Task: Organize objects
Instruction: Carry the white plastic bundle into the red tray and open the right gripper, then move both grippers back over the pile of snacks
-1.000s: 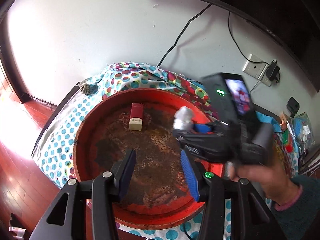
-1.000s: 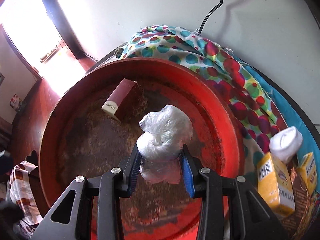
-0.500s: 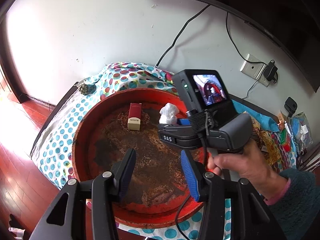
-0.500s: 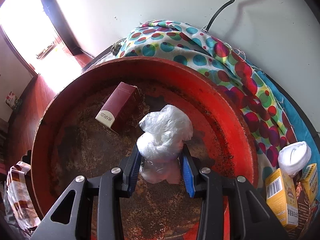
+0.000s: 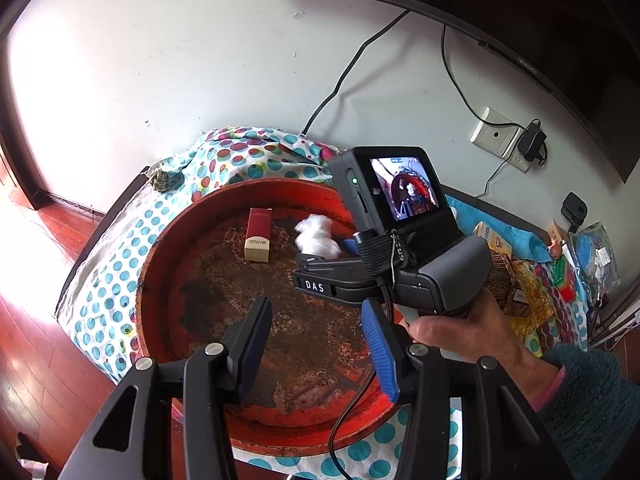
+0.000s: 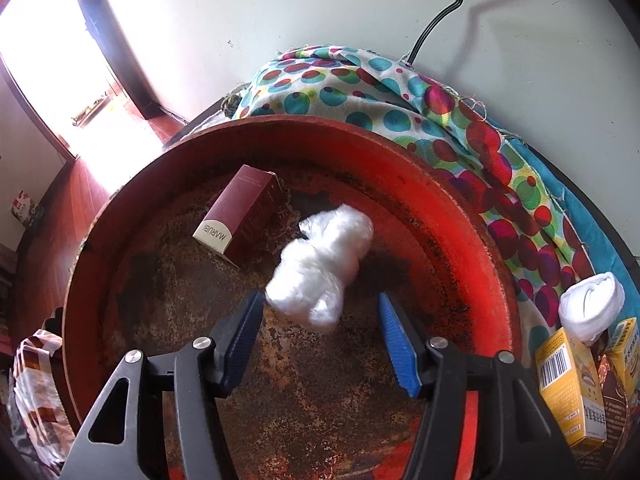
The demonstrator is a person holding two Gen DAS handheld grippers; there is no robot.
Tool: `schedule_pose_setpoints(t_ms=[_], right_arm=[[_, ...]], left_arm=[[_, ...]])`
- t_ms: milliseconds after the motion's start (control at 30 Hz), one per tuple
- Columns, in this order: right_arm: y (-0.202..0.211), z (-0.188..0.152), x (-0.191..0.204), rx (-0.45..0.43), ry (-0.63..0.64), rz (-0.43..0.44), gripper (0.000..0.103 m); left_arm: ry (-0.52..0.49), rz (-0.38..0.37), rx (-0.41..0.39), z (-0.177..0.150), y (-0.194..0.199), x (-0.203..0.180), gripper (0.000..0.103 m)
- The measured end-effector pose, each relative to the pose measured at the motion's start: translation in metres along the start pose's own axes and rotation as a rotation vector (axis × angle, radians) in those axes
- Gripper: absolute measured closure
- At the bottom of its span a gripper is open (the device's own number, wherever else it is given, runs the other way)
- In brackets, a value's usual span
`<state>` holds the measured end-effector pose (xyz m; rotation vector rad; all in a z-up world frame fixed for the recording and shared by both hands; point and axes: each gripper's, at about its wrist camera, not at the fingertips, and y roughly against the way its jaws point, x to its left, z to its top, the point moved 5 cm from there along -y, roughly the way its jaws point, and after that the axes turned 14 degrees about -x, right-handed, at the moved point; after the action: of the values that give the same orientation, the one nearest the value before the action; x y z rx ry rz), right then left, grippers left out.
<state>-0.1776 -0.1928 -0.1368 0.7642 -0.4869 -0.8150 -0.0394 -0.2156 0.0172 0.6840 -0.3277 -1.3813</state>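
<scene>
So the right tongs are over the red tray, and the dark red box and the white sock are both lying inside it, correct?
One slip: the white thing in the red tray beside the dark red box is a crumpled plastic bag, ahead of the opening right tongs. The white sock lies outside the tray, as the right wrist view shows.

Right hand-held gripper [image 6: 320,340] tilted steeply down, jaws opening; left hand-held gripper [image 5: 316,348] agape, empty.
</scene>
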Motion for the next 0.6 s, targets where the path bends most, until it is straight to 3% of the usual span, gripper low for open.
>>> schedule_pose_setpoints(t_ms=[233, 600], right_arm=[[0.018, -0.005, -0.006, -0.034, -0.023, 0.015, 0.04], [0.101, -0.015, -0.043, -0.187, -0.049, -0.029, 0.039]], left_arm=[[-0.01, 0.001, -0.001, 0.0, 0.002, -0.003, 0.055], [-0.039, -0.018, -0.037, 0.006, 0.016, -0.017, 0.053]])
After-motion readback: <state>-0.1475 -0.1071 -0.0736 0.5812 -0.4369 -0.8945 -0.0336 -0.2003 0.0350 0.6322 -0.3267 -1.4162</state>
